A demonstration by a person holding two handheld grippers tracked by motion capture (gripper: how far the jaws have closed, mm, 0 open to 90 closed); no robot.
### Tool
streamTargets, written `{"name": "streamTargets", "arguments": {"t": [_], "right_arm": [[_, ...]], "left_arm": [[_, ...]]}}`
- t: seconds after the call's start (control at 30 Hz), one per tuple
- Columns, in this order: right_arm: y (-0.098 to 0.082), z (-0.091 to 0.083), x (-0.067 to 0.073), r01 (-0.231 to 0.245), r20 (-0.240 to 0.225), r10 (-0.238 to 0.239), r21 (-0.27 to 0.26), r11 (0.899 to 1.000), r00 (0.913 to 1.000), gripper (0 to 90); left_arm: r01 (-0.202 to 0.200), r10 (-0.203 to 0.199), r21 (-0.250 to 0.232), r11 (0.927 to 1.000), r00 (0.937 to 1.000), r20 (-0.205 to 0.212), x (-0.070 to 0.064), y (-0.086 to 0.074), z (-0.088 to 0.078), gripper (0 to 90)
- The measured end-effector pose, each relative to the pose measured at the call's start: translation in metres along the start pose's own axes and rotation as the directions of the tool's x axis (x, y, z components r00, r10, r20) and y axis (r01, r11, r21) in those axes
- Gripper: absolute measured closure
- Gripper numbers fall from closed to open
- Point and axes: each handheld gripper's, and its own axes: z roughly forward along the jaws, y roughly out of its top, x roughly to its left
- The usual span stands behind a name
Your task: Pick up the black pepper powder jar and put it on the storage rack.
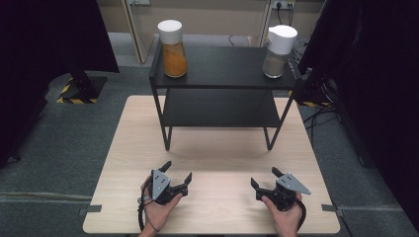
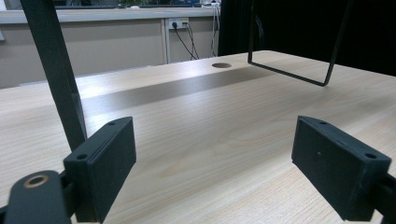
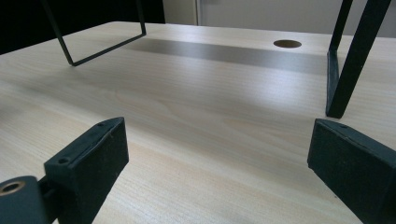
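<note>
Both the left gripper point(image 1: 177, 177) and right gripper point(image 1: 265, 178) rest low on the table point(image 1: 217, 207) with jaws spread wide, holding nothing. On the black shelf point(image 1: 222, 69) at 12 o'clock stand two white-capped jars — orange-filled jar point(image 1: 172, 48) at 11, grey-brown-filled jar point(image 1: 277, 51) at 1. Likely rigid, smooth, moderately heavy — best gripped at mid-body; no readable labels.

Two jars stand upright on the top of a black shelf point(image 1: 222, 69) at the desk's far edge. The orange jar point(image 1: 173, 48), white-capped, sits at the top's left end; the brown jar point(image 1: 278, 51), white-capped too, at its right end.
</note>
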Motion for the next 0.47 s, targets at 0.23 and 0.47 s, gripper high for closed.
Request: {"name": "streamTargets", "arguments": {"t": [0.23,0.47], "right_arm": [[0.0001,-0.0005,0.0007,0.005,0.001,-0.005,0.006,1.000,1.0000,5.3],[0.0000,-0.0005,-0.0007,-0.001,-0.002,0.001,0.006,1.000,1.0000,5.3]], "left_arm": [[-0.001,0.001,-0.001,1.0000,1.0000,0.000,-0.0002,-0.0001,-0.0001,13.0],[-0.002,0.002,0.002,1.0000,1.0000,0.003,0.0004,0.0004,0.0000,13.0]]}}
